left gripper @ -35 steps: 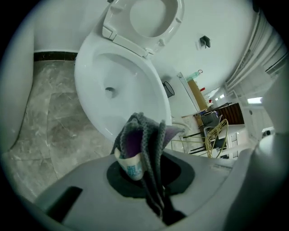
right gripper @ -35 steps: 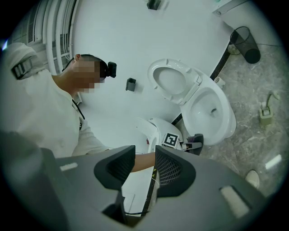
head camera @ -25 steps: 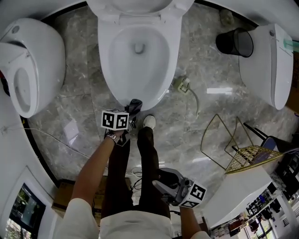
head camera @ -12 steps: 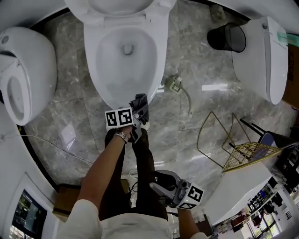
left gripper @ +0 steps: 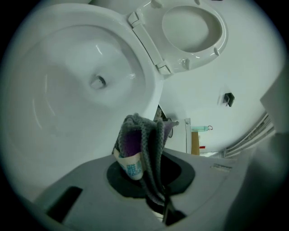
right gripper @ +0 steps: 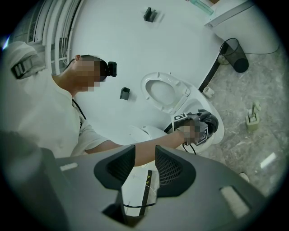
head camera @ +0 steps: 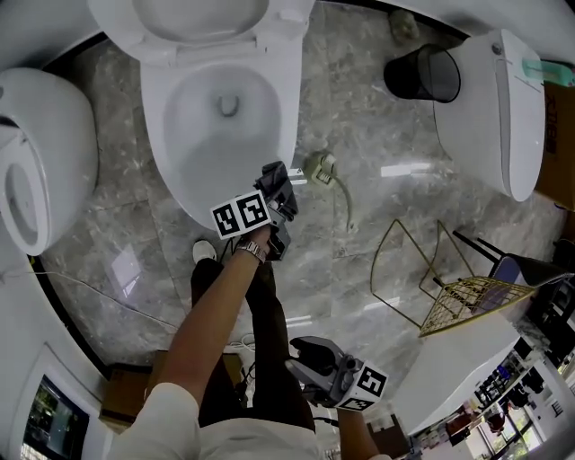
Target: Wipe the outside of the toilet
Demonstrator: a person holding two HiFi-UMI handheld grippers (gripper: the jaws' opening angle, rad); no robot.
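Clamped on the grey cloth (head camera: 272, 173), the left hand-held gripper (head camera: 277, 199) is at the toilet's (head camera: 162, 175) front-right outer rim, likely needing firm sweeps along its side next, while the right hand-held gripper (right gripper: 141, 164) hangs empty, jaws apart.

The toilet (head camera: 269, 108) fills the upper middle of the head view, with its raised seat (head camera: 198, 18) behind the bowl at the top edge. A second toilet (head camera: 40, 171) lies at the left edge and a third (head camera: 503, 108) at the upper right, with a bin (head camera: 422, 74) just left of it. The left hand-held gripper (head camera: 277, 193) is at the bowl's lower right outer rim, a cloth (head camera: 274, 172) at its tip. A plug (head camera: 319, 168) lies on the floor (head camera: 359, 243) just right of it. A wire rack (head camera: 449, 287) stands at the right. The right hand-held gripper (head camera: 301, 358) is at bottom centre, well apart from the toilet.
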